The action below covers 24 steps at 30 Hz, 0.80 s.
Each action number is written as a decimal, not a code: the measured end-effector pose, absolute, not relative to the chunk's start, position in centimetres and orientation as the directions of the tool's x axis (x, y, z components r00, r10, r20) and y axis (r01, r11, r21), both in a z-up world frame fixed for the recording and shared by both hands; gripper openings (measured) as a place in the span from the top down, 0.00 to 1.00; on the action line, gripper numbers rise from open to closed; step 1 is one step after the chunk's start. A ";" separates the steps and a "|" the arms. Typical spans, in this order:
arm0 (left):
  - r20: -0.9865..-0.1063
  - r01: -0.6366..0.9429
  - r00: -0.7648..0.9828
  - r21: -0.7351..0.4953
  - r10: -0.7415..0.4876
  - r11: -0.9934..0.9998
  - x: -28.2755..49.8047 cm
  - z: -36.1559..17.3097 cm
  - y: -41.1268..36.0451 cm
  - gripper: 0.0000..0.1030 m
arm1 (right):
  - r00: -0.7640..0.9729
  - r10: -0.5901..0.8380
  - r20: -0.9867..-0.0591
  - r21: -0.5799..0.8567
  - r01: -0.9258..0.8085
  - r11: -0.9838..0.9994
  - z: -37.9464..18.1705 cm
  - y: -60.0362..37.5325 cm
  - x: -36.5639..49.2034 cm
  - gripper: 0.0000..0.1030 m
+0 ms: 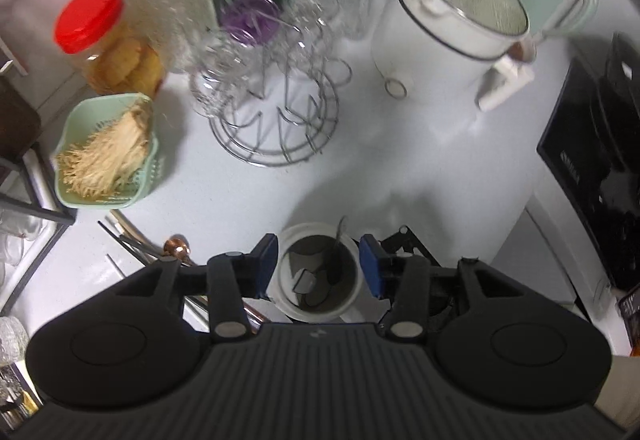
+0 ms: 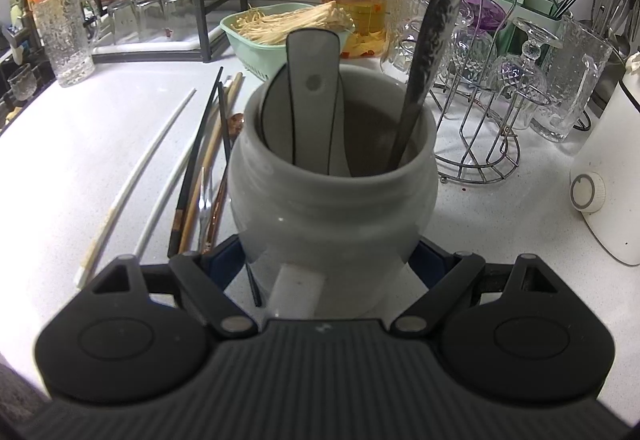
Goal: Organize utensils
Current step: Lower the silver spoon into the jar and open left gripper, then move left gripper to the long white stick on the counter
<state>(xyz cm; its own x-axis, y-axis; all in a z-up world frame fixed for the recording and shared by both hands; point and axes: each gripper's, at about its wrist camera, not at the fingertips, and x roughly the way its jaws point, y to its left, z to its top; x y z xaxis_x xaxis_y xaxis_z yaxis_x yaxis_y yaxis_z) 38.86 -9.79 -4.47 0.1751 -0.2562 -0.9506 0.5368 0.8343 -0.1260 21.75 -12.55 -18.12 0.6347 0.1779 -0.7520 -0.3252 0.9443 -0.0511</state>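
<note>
The right tongs (image 2: 326, 264) clamp the grey jar (image 2: 332, 192) on the table (image 2: 80, 144) while the left tongs (image 1: 319, 266) hover wide open and empty above it, apparently between drops; chopsticks (image 2: 200, 168) left of the jar likely go in next.

Your right gripper (image 2: 328, 260) has the grey jar (image 2: 332, 180) between its fingers, so nothing more fits there. Two spoons (image 2: 316, 108) stick up out of the jar and fill part of its mouth. Your left gripper (image 1: 319, 265) hangs open right above it. To the left of the jar, chopsticks (image 2: 200, 160) lie on the counter (image 2: 80, 144). Behind the jar stand the green basket (image 2: 260, 40) and the wire glass rack (image 2: 480, 144). The white cooker (image 2: 612, 168) blocks the right. Bare counter lies at the far left.
</note>
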 end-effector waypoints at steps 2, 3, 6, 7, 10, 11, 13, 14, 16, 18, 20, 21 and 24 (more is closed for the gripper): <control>-0.938 0.503 0.199 -0.152 -0.285 0.851 38.4 -4.0 -8.6 0.51 | 0.635 0.179 -0.751 -0.050 -0.326 0.944 -18.1 -12.6 21.7 0.13; -0.931 0.486 0.208 -0.166 -0.299 0.858 38.2 -3.8 -8.0 0.51 | 0.635 0.179 -0.751 -0.050 -0.326 0.944 -18.1 -12.6 21.7 0.13; -0.911 0.458 0.266 -0.167 -0.314 0.873 37.3 -3.4 -6.3 0.51 | 0.635 0.179 -0.751 -0.050 -0.325 0.944 -18.1 -12.6 21.7 0.13; -0.903 0.457 0.297 -0.149 -0.309 0.877 36.9 -3.3 -5.9 0.51 | 0.636 0.180 -0.751 -0.049 -0.325 0.944 -18.1 -12.6 21.7 0.13; -0.881 0.442 0.378 -0.099 -0.285 0.891 35.7 -3.9 -4.2 0.51 | 0.641 0.180 -0.747 -0.047 -0.321 0.946 -18.2 -12.6 21.7 0.13; -0.875 0.431 0.394 -0.096 -0.283 0.897 35.3 -4.2 -3.5 0.51 | 0.641 0.178 -0.747 -0.048 -0.319 0.947 -18.2 -12.6 21.8 0.13; -0.867 0.405 0.418 -0.090 -0.272 0.910 34.7 -4.7 -2.4 0.51 | 0.643 0.175 -0.746 -0.050 -0.316 0.948 -18.2 -12.5 21.7 0.13; -0.864 0.386 0.426 -0.094 -0.268 0.918 34.4 -5.0 -1.8 0.51 | 0.644 0.175 -0.745 -0.050 -0.315 0.948 -18.2 -12.4 21.7 0.13; -0.857 0.356 0.437 -0.115 -0.274 0.928 33.9 -5.4 -0.6 0.51 | 0.645 0.174 -0.744 -0.050 -0.313 0.948 -18.2 -12.4 21.7 0.13; -0.847 0.323 0.459 -0.121 -0.267 0.939 33.2 -5.7 0.5 0.51 | 0.646 0.173 -0.744 -0.050 -0.311 0.949 -18.3 -12.3 21.7 0.13; -0.839 0.294 0.476 -0.132 -0.265 0.947 32.5 -5.9 1.5 0.51 | 0.647 0.172 -0.743 -0.048 -0.308 0.950 -18.2 -12.3 21.8 0.13; -0.834 0.282 0.485 -0.134 -0.262 0.950 32.2 -6.0 2.0 0.51 | 0.647 0.172 -0.743 -0.047 -0.306 0.951 -18.2 -12.3 21.8 0.13; -0.822 0.230 0.505 -0.163 -0.261 0.959 31.3 -6.3 3.4 0.51 | 0.650 0.169 -0.741 -0.049 -0.303 0.952 -18.3 -12.3 21.8 0.13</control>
